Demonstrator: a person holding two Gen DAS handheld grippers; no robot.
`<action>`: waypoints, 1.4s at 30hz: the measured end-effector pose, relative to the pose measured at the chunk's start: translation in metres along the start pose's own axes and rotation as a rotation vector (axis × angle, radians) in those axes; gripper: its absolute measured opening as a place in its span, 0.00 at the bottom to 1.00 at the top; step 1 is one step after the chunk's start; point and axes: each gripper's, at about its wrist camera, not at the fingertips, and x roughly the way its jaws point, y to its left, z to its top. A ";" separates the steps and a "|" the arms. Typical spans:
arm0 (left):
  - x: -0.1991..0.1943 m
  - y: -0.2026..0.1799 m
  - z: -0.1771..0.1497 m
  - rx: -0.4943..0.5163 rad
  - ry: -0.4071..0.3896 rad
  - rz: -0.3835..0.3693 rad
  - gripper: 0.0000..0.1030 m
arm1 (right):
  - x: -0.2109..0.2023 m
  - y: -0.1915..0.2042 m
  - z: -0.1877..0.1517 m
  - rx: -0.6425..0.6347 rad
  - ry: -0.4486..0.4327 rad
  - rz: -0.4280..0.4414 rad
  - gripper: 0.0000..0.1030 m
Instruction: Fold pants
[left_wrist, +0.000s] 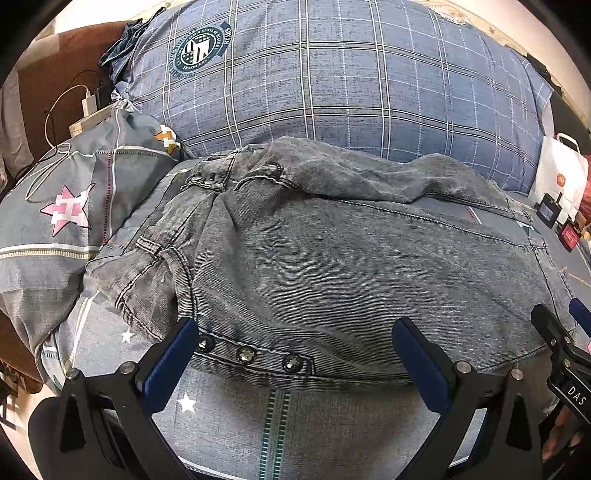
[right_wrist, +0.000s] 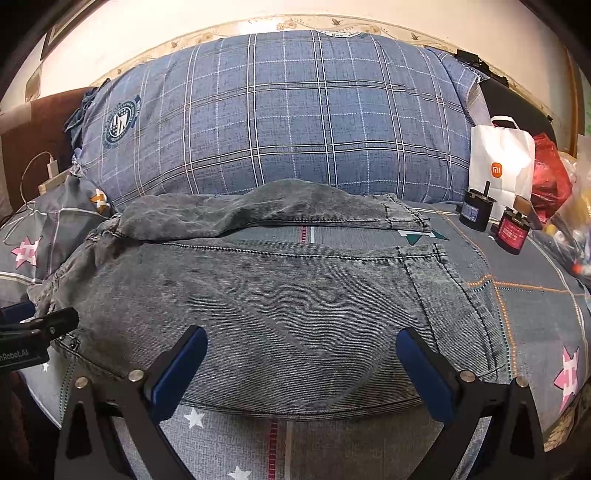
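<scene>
Grey washed-denim pants (left_wrist: 351, 258) lie flat on the bedspread, waist to the left, legs running right. Three metal studs (left_wrist: 245, 356) sit on the near edge by the waist. My left gripper (left_wrist: 295, 339) is open just above that near edge, blue pads (left_wrist: 173, 354) apart and holding nothing. In the right wrist view the pants (right_wrist: 277, 295) show two legs, the far leg (right_wrist: 295, 206) rumpled, the near leg's hem (right_wrist: 443, 280) to the right. My right gripper (right_wrist: 301, 343) is open over the near leg's edge, empty. The left gripper (right_wrist: 55, 325) shows at the left border.
A big blue plaid pillow (right_wrist: 277, 118) lies behind the pants. A star-print pillow (left_wrist: 62, 206) and a charger with cable (left_wrist: 88, 103) are at the left. At the right stand a white paper bag (right_wrist: 502, 166), two small dark boxes (right_wrist: 476, 210) and a red bag (right_wrist: 550, 173).
</scene>
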 end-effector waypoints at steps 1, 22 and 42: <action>0.000 0.001 0.000 -0.003 0.003 0.001 1.00 | 0.000 0.000 0.000 0.000 0.001 0.001 1.00; -0.002 0.006 0.000 -0.006 -0.037 0.029 1.00 | -0.001 0.001 -0.001 -0.007 0.001 0.003 1.00; 0.051 0.163 0.033 -0.413 0.086 0.016 0.89 | -0.013 -0.109 -0.021 0.537 0.243 0.198 1.00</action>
